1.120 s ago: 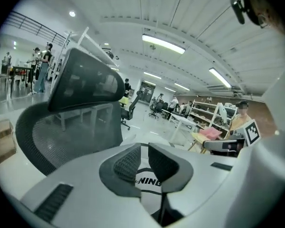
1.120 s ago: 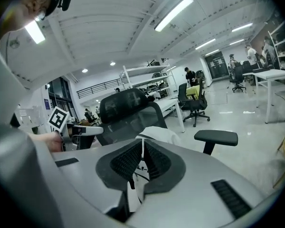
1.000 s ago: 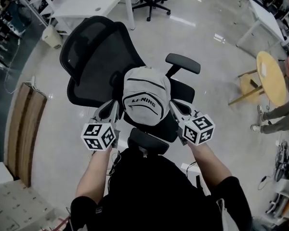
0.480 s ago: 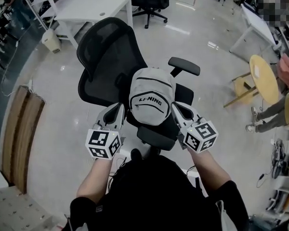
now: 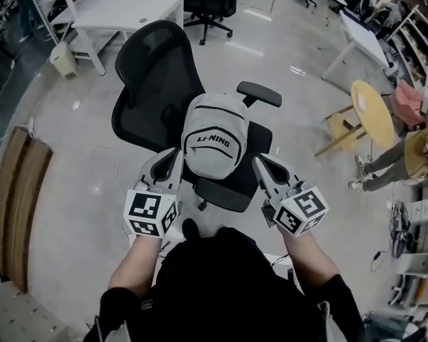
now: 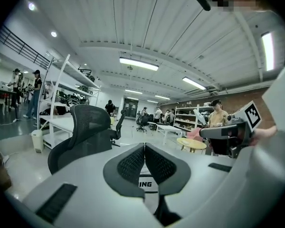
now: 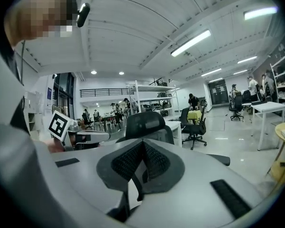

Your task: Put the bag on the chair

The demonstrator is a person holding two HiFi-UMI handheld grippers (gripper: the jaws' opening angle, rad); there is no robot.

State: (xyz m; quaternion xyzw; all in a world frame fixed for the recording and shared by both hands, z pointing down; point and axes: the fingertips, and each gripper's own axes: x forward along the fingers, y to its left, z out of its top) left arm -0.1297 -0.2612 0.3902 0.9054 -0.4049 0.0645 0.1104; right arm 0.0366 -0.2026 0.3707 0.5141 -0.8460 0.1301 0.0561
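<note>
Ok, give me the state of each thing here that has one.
chair, upright, nobody sitting in it
left gripper, shut on a dark strap
right gripper, shut on a dark strap
bag, upright over the chair's seat

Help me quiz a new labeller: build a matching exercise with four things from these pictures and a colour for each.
Things:
1. bag
2. chair
3. round table
4. desk

Colours:
A. black
B. yellow
C. light grey with black lettering
D. white

Pairs: 1-C, 2-A, 3-B, 4-D
</note>
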